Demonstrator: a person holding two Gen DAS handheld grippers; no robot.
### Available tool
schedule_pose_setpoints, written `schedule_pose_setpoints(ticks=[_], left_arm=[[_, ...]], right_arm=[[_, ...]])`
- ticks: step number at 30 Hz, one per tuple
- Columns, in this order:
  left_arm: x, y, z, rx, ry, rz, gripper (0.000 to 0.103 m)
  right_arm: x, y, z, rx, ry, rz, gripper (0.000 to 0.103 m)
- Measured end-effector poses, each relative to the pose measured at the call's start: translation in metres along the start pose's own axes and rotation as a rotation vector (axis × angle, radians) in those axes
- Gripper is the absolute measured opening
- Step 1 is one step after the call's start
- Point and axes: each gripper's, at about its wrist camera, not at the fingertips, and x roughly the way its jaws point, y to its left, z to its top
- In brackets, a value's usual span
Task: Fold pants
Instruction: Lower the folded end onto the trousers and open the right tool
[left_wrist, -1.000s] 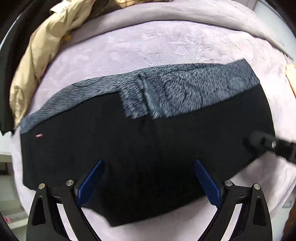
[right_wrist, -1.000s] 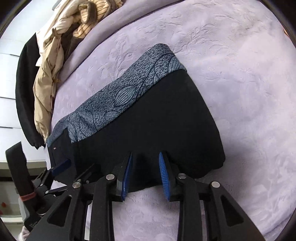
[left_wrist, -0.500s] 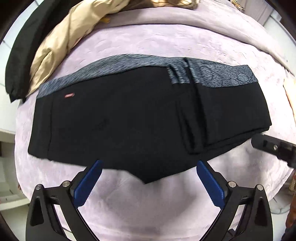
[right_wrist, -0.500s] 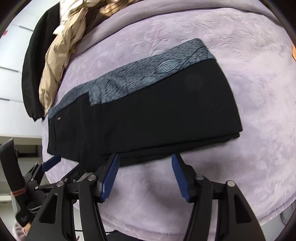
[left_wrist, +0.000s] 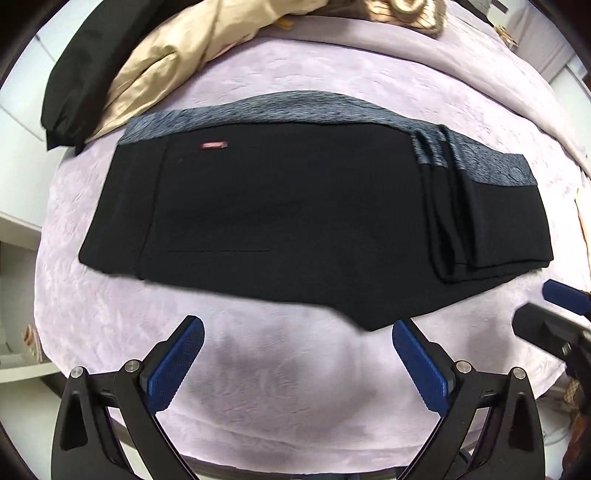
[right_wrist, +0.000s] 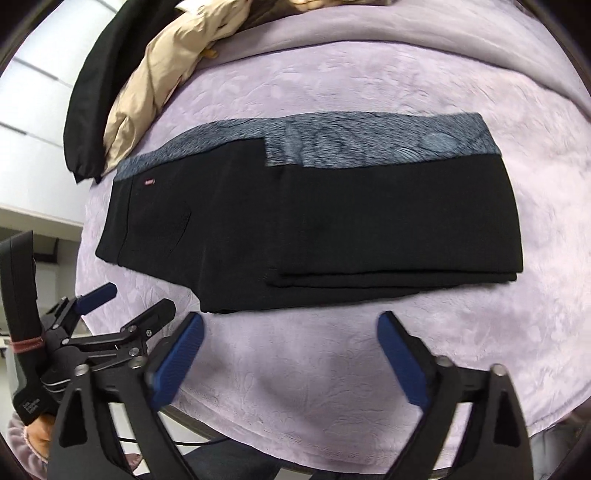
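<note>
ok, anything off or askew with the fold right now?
Slightly. The black pants lie flat on the lilac blanket, but the folded-over leg layers don't line up: their near edges are stepped, and a corner pokes out toward the camera. Neither gripper holds any cloth.

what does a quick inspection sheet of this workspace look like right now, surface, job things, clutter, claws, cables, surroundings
surface: lilac plush blanket with an embossed pattern, bare near both claws.
job's things: black pants with a grey patterned waistband lie flat; one end is folded over into a stacked layer.
clutter: beige jacket and black garment heaped at the far edge.
claws: left claw open, holding nothing; right claw opening, nothing between its jaws, clear of the pants.
cables: thin dark cable below the blanket's near edge.
surroundings: white panelled wall at the left.
</note>
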Motion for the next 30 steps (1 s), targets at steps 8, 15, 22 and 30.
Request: schedule_pose_setpoints(ticks=[8,15,22,30], left_arm=[[-0.001,0.05,-0.006,-0.068,-0.003,0.002,0.102],[0.001,0.093,-0.009,-0.144,-0.007,-0.007,0.102],[0.009,0.123,-0.008,-0.219,-0.004,-0.023,0.102],[0.023,0.151,-0.001,-0.281,-0.002,-0.043,0.102]], right_arm=[[0.003,0.049,0.009,-0.073,0.029,-0.013,0.103],[0.001,0.097,0.019,-0.163,0.036,-0.013,0.103],[0.006,0.125,0.025,-0.207,0.048,-0.028,0.103],[0.015,0.134,0.027,-0.215,0.078,-0.039,0.103]])
